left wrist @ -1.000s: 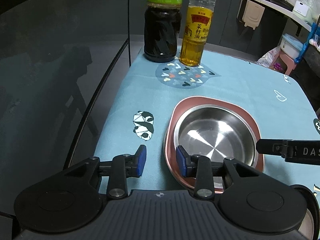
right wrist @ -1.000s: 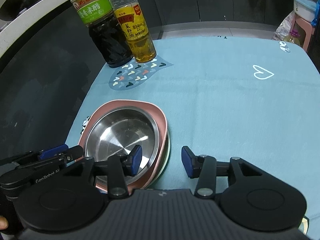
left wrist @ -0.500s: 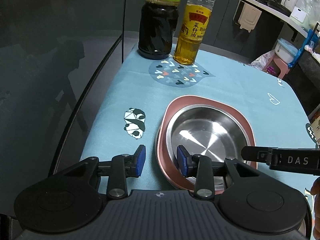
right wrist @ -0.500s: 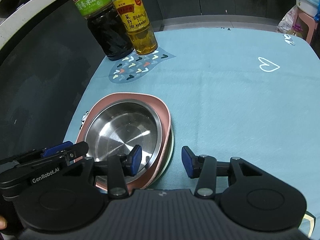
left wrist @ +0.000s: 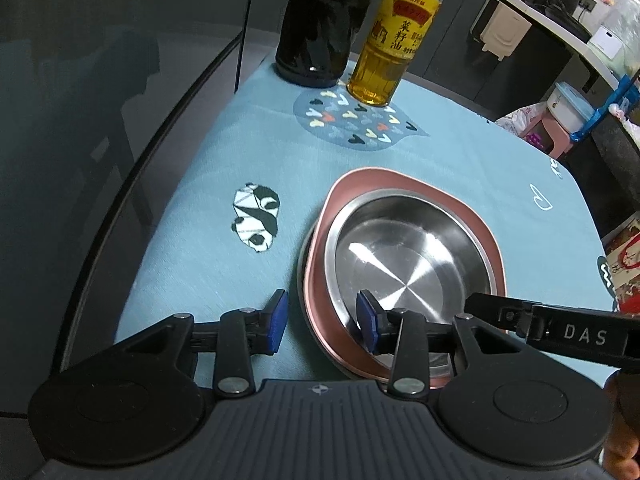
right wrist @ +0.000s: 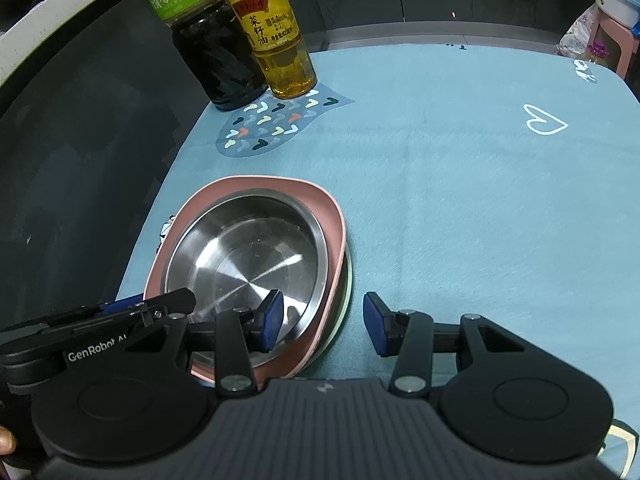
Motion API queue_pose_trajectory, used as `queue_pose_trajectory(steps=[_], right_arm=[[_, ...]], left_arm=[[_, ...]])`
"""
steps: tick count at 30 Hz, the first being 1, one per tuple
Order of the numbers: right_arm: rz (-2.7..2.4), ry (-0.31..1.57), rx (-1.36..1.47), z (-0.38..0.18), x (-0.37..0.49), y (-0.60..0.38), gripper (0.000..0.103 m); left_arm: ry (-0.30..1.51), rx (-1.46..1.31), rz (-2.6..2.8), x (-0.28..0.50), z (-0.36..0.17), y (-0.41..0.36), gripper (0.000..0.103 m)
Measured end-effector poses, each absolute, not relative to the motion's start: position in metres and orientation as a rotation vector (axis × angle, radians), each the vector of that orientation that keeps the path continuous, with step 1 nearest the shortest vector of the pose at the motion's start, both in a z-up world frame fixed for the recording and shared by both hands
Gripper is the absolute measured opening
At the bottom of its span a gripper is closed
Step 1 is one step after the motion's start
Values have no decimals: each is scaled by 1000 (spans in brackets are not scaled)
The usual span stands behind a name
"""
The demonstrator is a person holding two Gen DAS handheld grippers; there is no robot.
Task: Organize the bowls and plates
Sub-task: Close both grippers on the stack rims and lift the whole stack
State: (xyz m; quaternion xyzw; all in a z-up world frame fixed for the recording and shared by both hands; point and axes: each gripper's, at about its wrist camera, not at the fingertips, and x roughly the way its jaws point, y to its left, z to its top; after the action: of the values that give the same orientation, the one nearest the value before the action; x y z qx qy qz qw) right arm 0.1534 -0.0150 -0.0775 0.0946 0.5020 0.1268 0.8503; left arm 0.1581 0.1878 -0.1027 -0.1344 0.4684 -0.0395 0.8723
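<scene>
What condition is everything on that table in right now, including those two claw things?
Steel bowl: empty, nested in the pink plate.
Pink plate: stacked on a pale plate.
Pale plate: at the bottom, only its edge showing.
Dark bottle: upright, mostly full.
Oil bottle: upright, partly full.
Left gripper: open, straddling the stack's rim.
Right gripper: open, straddling the stack's rim.

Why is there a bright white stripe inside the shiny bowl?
Left wrist view: room light glares off the steel bowl in streaks. Right wrist view: the same bowl shows a thinner streak, and the table edge bends because the fisheye lens curves it.
</scene>
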Motion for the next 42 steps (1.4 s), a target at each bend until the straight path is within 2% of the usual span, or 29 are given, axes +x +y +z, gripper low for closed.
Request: queue_pose_trajectory(steps=[17,19,20,42], right_arm=[[263,1080,188,-88,161,-7,43],[252,1071,155,-87,160,-2,31],[241,1064,136,-87,159,0,30],[252,1005,157,-67,145,-4,30]], left_arm=[[962,-226,-74,160,-105,175,34],[947,-204,-47,159,-105,172,29],[941,-197,-43,158,-105,171,29],[901,-200,-45,146,-87,174,29]])
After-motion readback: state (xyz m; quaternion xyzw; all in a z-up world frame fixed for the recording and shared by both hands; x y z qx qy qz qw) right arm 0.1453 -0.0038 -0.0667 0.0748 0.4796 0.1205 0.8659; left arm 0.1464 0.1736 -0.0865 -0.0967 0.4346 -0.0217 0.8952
